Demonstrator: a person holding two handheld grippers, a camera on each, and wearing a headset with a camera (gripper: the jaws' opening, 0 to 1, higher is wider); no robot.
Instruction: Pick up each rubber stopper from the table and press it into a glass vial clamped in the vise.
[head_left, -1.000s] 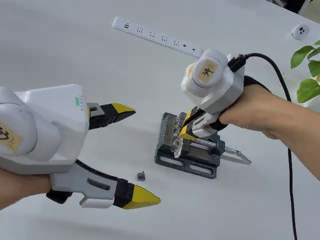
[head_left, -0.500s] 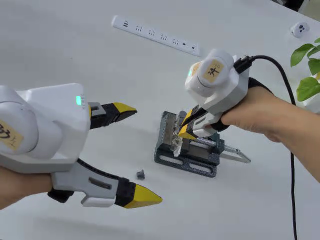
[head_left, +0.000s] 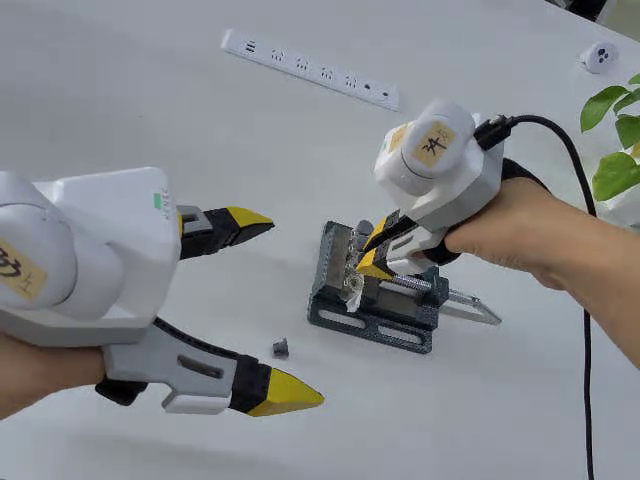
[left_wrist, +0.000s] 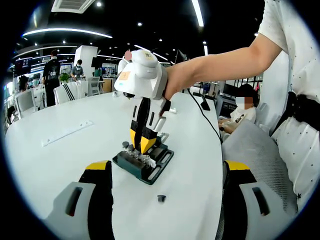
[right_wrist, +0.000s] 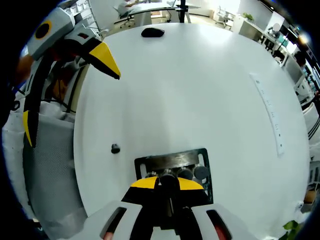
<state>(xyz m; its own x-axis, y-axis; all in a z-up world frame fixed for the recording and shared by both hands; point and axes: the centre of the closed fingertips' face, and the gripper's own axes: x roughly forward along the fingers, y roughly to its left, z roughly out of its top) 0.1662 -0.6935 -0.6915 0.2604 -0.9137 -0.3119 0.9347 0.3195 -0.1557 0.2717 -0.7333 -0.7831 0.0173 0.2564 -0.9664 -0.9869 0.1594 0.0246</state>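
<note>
Stopper (head_left: 281, 348) lies on table (head_left: 150, 120) ahead of left gripper's (head_left: 295, 311) spread jaws.

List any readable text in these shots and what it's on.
Nothing reads cleanly.
Tan label on the right gripper: handwritten mark, not legible.
Tan sticker on the left gripper: handwritten, unreadable at this angle.
Small print on the left gripper's casing: too small.
Power strip: socket marks too small.
</note>
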